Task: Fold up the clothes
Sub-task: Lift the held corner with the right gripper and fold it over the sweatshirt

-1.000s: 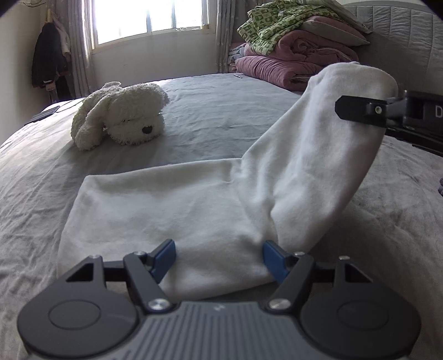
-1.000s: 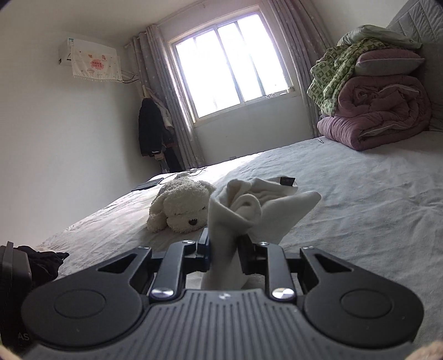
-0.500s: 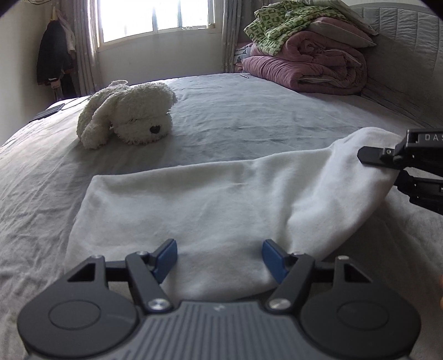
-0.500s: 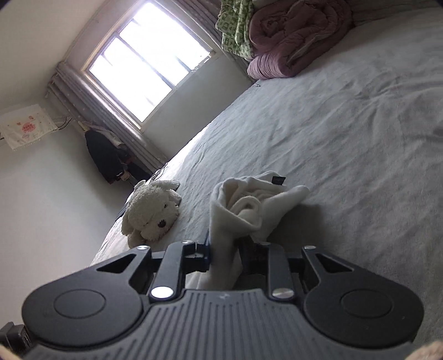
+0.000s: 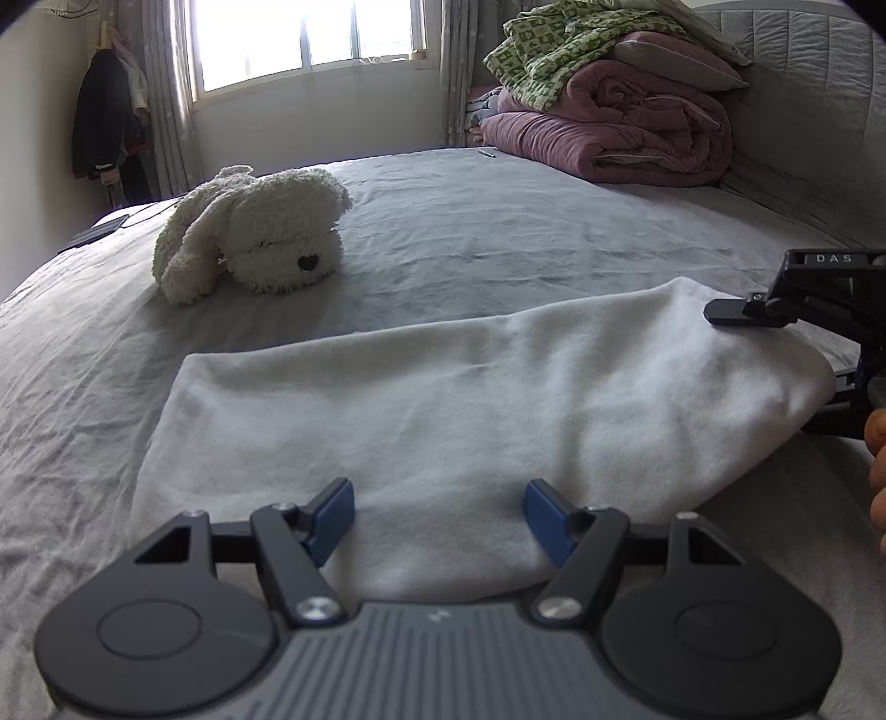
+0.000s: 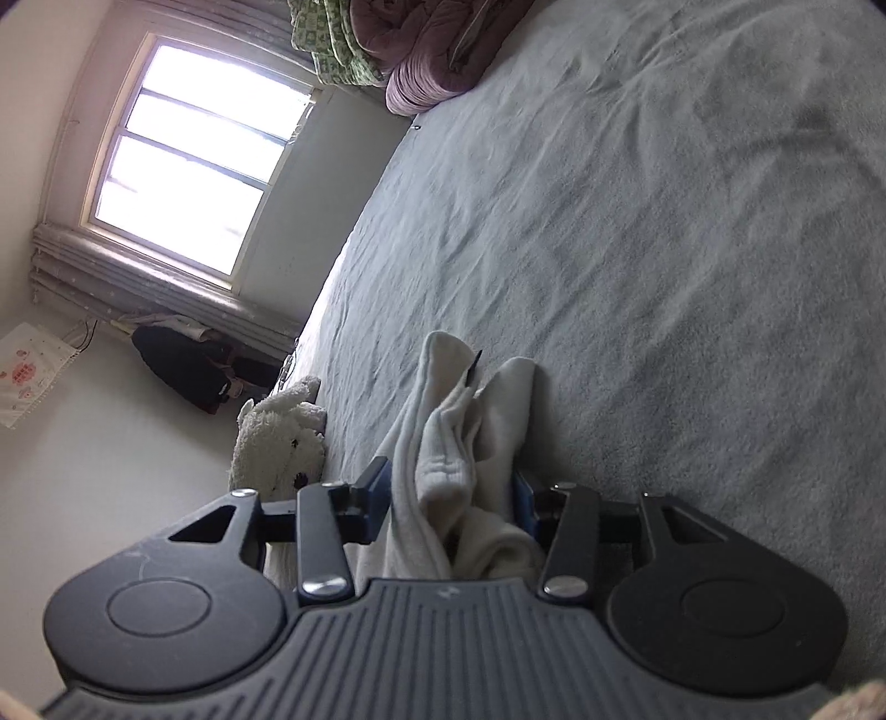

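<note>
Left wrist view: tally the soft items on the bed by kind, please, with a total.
White garment laid out on the bed, its right end in the right gripper: 1
White plush dog: 1
Folded pink quilts, stacked: 2
Green patterned blanket on top of them: 1
Pillow on the stack: 1
Total: 6

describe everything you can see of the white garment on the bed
The white garment looks like soft, fleecy cloth, lying mostly flat on the grey bed sheet as a wide folded band. Its near edge sits between the open left claw. Its right end is bunched between the fingers of the right claw, with a small dark tag showing.
</note>
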Available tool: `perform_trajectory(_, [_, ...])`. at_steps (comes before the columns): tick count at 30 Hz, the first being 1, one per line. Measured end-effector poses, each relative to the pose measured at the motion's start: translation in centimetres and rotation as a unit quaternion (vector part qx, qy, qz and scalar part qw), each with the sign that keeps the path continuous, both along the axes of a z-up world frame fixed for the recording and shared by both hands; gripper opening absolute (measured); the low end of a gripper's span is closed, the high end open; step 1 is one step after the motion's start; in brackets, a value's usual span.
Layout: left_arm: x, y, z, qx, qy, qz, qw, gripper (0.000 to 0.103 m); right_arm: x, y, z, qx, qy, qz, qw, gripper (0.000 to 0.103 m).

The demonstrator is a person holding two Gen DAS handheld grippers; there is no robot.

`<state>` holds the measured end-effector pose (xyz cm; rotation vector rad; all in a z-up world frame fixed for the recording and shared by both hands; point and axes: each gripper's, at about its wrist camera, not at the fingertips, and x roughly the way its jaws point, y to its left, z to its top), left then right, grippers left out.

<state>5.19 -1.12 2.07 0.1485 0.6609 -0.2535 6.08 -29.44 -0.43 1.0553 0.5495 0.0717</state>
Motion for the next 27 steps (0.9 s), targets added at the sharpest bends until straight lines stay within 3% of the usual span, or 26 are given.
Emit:
perform_trajectory(3, [0.1,0.1,0.0,-0.002,0.001,0.000,1.0000,0.070,0.0,0.4,0.4,-0.019,-0.009,0.003,1.000,0.046])
perform_trajectory(5, [0.2,0.2,0.1,-0.009,0.002,0.002,1.0000,0.070,0.0,0.6,0.7,-0.031,-0.015,0.005,0.999,0.036])
perform_trajectory(11, [0.5,0.8,0.4,-0.028,0.005,0.010,0.9996,0.070,-0.7,2.9,3.5,-0.117,-0.077,0.024,0.990,0.033])
perform_trajectory(17, [0.3,-0.2,0.0,0.000,-0.012,0.000,0.9999,0.070,-2.0,7.2,7.2,-0.234,-0.153,0.066,0.958,0.033])
perform_trajectory(20, [0.1,-0.7,-0.2,0.016,-0.023,-0.006,0.9996,0.070,-2.6,8.8,7.9,-0.268,-0.173,0.086,0.944,0.033])
perform_trajectory(25, [-0.3,-1.7,-0.3,0.047,-0.041,-0.017,0.9979,0.069,-1.3,9.0,7.9,-0.272,-0.168,0.090,0.943,0.032])
perform_trajectory(27, [-0.1,-1.3,-0.1,0.035,-0.031,-0.015,0.9988,0.069,-0.9,8.9,8.0,-0.271,-0.163,0.088,0.945,0.032])
